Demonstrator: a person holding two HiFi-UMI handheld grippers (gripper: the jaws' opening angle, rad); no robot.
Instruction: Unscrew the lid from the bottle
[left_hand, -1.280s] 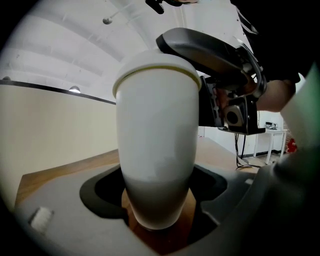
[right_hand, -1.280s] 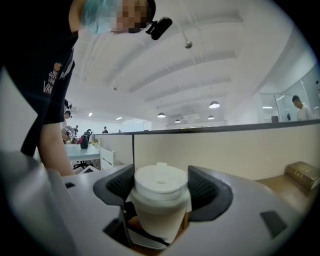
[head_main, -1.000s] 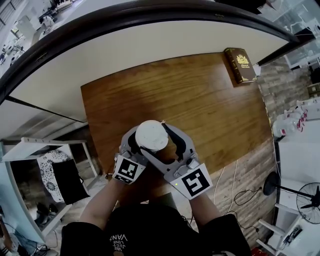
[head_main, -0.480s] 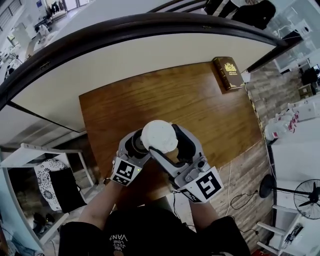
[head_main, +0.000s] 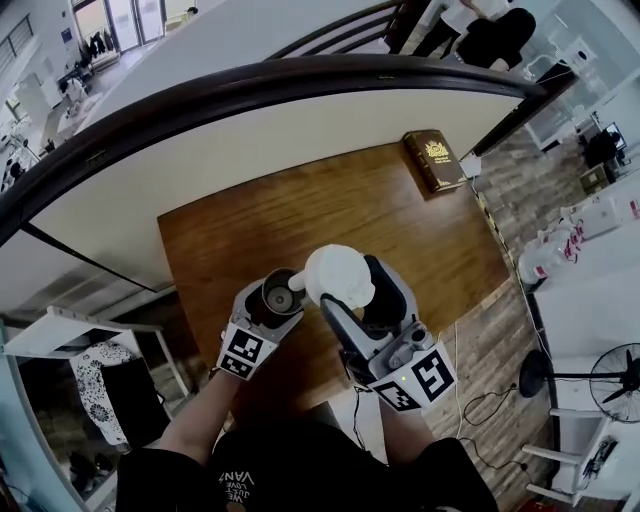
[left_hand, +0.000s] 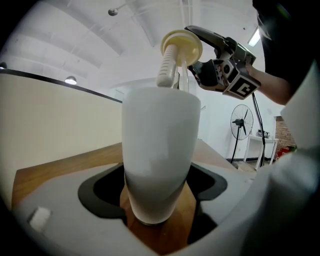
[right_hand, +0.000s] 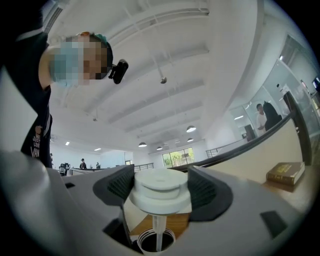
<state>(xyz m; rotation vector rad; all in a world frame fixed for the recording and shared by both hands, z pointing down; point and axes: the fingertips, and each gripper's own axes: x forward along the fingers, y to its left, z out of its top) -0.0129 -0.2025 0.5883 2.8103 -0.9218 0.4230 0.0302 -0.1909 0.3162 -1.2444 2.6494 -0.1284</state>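
Observation:
My left gripper (head_main: 268, 300) is shut on a white bottle (left_hand: 157, 150) and holds it upright over the wooden table (head_main: 400, 215); the bottle's open dark mouth (head_main: 276, 293) faces up at me. My right gripper (head_main: 345, 285) is shut on the white lid (head_main: 338, 273), lifted off and just right of the mouth. A straw-like tube (right_hand: 158, 231) hangs from the lid (right_hand: 161, 192) down towards the bottle's mouth (right_hand: 156, 242). In the left gripper view the lid (left_hand: 181, 46) and its tube (left_hand: 167, 66) stand above the bottle's rim.
A dark book (head_main: 434, 159) with gold print lies at the table's far right corner. A curved white counter with a dark rim (head_main: 250, 85) runs behind the table. A fan (head_main: 613, 380) stands on the floor to the right.
The lid sat on the bottle one second ago. My right gripper has since lifted it up and to the right, baring the bottle's open mouth. The left gripper stayed shut on the bottle.

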